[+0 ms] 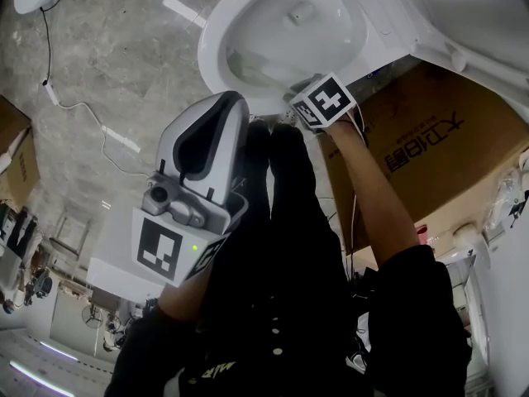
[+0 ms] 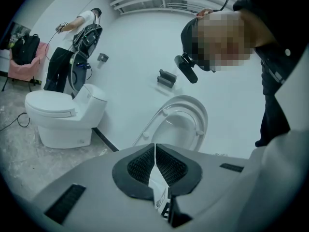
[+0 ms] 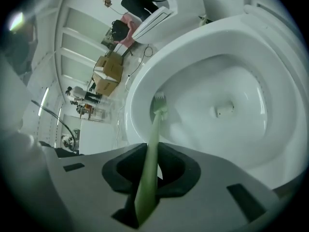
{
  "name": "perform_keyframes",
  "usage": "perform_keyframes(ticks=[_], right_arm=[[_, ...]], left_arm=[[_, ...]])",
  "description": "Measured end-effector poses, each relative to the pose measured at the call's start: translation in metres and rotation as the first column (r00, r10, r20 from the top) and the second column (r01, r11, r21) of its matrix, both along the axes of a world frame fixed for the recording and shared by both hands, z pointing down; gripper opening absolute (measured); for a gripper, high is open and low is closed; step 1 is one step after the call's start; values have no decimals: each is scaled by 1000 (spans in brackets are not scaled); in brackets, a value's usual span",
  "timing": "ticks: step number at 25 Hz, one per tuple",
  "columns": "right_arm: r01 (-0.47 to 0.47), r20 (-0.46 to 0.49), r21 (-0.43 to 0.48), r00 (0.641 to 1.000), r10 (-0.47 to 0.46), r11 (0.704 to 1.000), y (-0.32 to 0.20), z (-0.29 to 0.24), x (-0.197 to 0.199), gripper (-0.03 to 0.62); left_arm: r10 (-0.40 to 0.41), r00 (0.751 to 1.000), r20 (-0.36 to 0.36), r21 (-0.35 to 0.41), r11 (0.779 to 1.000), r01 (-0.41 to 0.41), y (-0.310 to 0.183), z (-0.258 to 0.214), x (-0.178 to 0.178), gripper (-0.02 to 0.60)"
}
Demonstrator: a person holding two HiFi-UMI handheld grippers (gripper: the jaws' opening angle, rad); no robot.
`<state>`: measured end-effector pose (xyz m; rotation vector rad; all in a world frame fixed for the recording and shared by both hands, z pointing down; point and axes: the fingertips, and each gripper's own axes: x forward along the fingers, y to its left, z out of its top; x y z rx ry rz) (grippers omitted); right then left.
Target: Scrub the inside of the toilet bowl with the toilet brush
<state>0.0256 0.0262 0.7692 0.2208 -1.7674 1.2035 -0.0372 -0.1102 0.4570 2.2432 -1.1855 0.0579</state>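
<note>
Right gripper view: right gripper (image 3: 153, 167) pinched the brush (image 3: 151, 139) at the bowl (image 3: 203, 76) wall; left gripper (image 2: 155, 166) was closed, empty. Firm sweeps seemed best.

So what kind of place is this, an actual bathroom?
Probably a workshop or test hall, not a bathroom: the toilet bowl stands beside a cardboard box, and a second toilet sits on rough floor.

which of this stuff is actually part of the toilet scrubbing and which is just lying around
In the job: toilet brush, clamped in the right gripper; toilet bowl.
Lying about: cardboard box; second toilet; left gripper, shut and idle.
</note>
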Motion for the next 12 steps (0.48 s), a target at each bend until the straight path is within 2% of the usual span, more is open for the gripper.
perform_keyframes(ticks=[6, 12], right_arm=[[-154, 5, 20, 988, 154, 988, -8, 2, -7, 89], [-293, 6, 34, 956, 293, 955, -21, 6, -11, 89]], left_arm=[[4, 1000, -9, 9, 1000, -4, 2, -2, 4, 28], [11, 1000, -10, 11, 1000, -11, 5, -3, 4, 28]])
